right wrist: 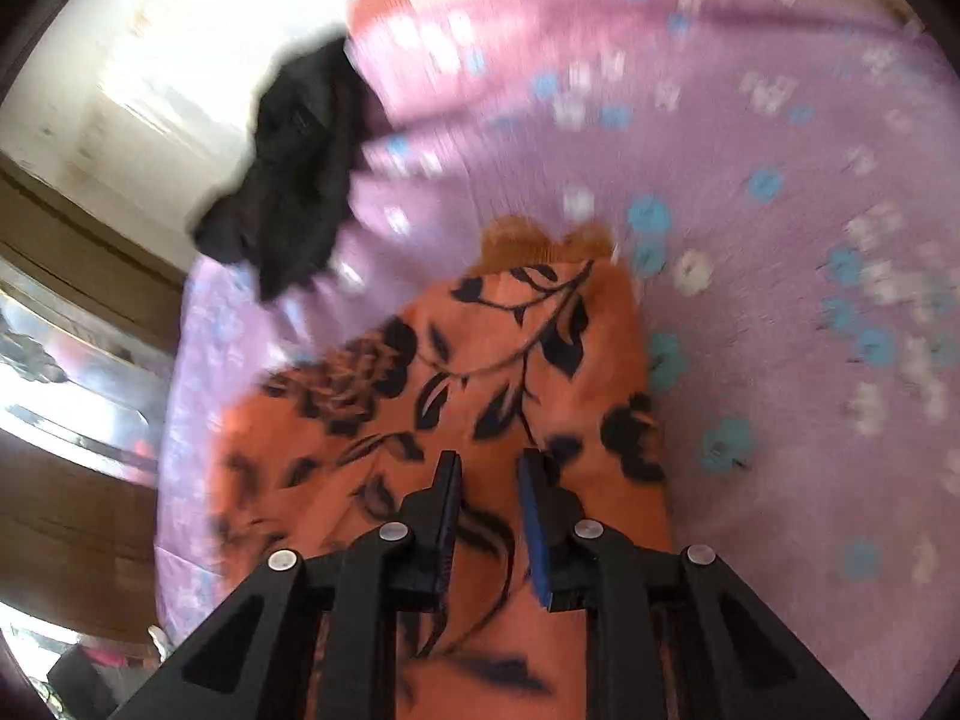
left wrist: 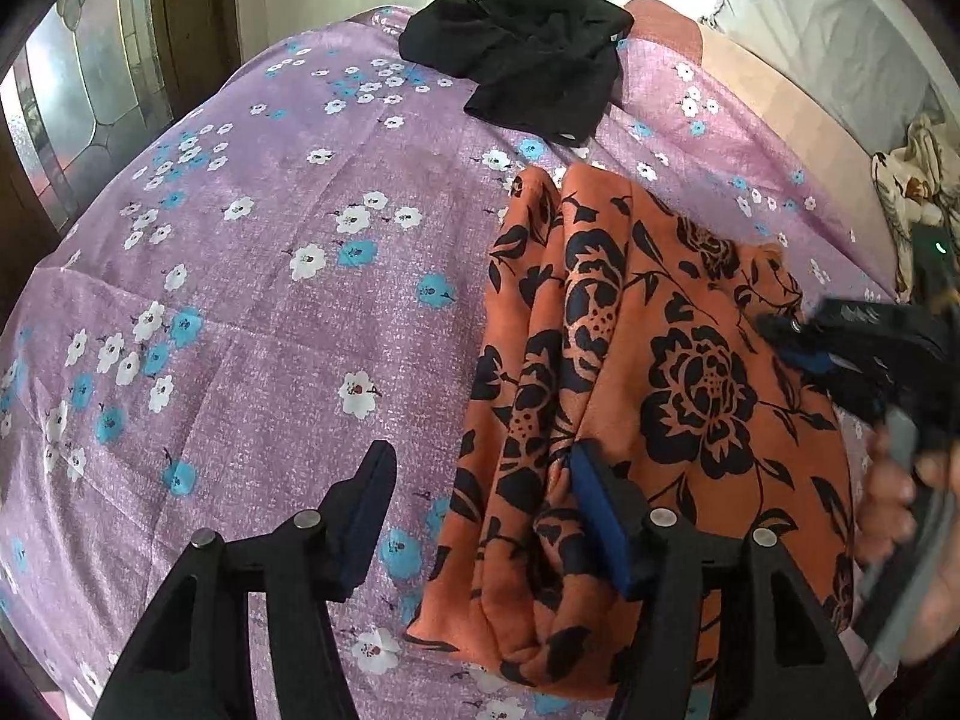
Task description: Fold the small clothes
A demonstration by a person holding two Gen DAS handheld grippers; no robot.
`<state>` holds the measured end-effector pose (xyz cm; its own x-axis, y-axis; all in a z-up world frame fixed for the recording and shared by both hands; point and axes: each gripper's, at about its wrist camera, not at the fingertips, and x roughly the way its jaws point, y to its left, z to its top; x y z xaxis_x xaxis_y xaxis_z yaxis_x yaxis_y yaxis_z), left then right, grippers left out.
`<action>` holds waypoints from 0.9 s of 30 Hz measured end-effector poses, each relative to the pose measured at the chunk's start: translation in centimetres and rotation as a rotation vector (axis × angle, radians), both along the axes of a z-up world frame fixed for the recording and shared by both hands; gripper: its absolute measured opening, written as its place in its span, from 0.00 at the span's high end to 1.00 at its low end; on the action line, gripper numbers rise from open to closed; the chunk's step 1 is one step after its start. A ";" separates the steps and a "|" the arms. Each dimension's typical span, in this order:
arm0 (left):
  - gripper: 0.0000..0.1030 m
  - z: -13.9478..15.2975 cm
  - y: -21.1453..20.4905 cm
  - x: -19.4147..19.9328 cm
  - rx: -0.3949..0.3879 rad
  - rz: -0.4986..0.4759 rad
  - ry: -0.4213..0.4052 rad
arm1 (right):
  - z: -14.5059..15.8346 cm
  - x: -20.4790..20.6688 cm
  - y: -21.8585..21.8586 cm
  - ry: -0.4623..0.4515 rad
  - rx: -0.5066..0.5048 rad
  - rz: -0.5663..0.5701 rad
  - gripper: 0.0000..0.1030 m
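Left wrist view shows pretty much the whole setup: a bed with a purple flowered sheet [left wrist: 270,312], an orange garment with a black flower print [left wrist: 660,372] lying bunched on the near right part of it, and a black garment [left wrist: 528,60] crumpled in a heap at the far edge. Progress-wise I'd say this is early days. The orange piece looks gathered lengthwise into loose ridges but it's not a tidy flat fold yet, and the black one looks untouched, so both need work. The left gripper [left wrist: 480,480] has its fingers spread fairly wide, straddling the left edge of the orange garment: the right finger sits over the cloth, the left one is over bare sheet, and nothing is pinched between them as far as I can see. The right gripper [right wrist: 489,462] is blurry in the left view, off at the right edge with a hand [left wrist: 900,480] wrapped round its handle, but its own camera shows it better: fingers drawn close together with only a narrow gap, hovering low over the near end of the orange garment [right wrist: 480,372]. That view is smeared, and I honestly can't tell whether a fold of cloth is caught between the pads or they're just above it. The black garment [right wrist: 294,180] sits far left there, well apart from both.
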<state>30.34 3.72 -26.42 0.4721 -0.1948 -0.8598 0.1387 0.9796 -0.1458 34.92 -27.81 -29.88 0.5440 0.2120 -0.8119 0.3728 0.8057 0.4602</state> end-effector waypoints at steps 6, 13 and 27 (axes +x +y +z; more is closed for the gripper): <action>0.39 0.0 -0.3 -0.1 0.024 -0.008 -0.015 | 3.0 2.7 2.8 -0.047 0.007 0.087 0.76; 0.39 0.0 -0.2 -0.3 0.045 -0.006 -0.030 | 1.2 6.4 10.2 -0.009 -0.006 0.306 0.75; 0.38 0.0 -0.3 -0.7 0.070 0.006 -0.051 | 4.7 -3.3 6.7 -0.115 0.005 0.301 0.77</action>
